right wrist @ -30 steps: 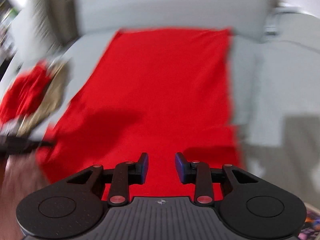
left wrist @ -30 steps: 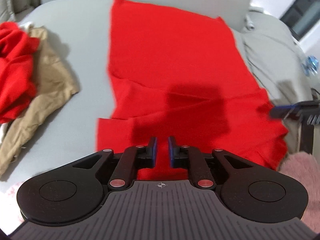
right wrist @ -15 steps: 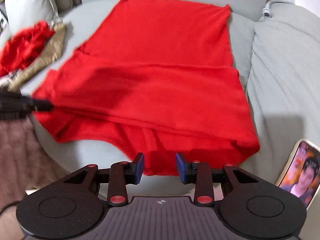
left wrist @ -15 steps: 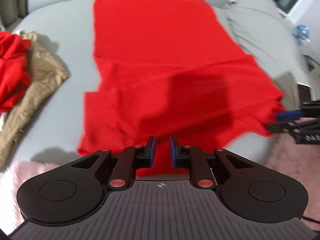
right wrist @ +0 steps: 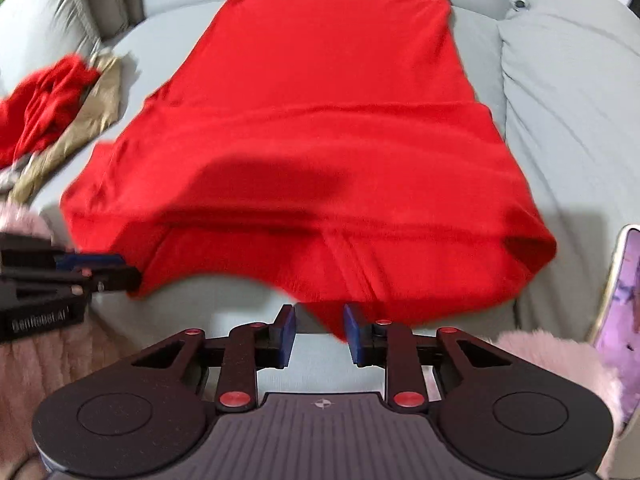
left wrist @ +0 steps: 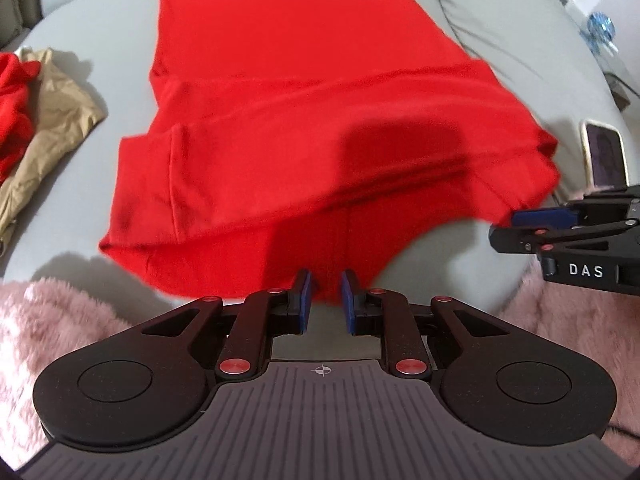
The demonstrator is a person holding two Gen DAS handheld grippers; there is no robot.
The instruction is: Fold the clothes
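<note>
A red garment (left wrist: 304,120) lies spread on a grey sofa seat (left wrist: 92,40), its near part folded over in layers; it also shows in the right wrist view (right wrist: 320,140). My left gripper (left wrist: 325,294) is open, its jaws a small gap apart at the garment's near hem, with red cloth showing between the tips. My right gripper (right wrist: 319,330) is open at the near hem too, with a point of the cloth hanging between the tips. Each gripper appears in the other's view: the right (left wrist: 560,224) at the garment's right corner, the left (right wrist: 72,272) at its left corner.
A crumpled red cloth (right wrist: 44,96) and a tan garment (left wrist: 48,112) lie on the seat to the left. A phone (left wrist: 604,152) lies at the right edge, also in the right wrist view (right wrist: 620,312). Pink fluffy fabric (left wrist: 60,320) covers the near edge. A grey cushion (right wrist: 568,100) is on the right.
Both grippers have drawn back toward the near edge of the seat, and the garment's near part now lies folded over in layers. The right jaws have widened slightly.
</note>
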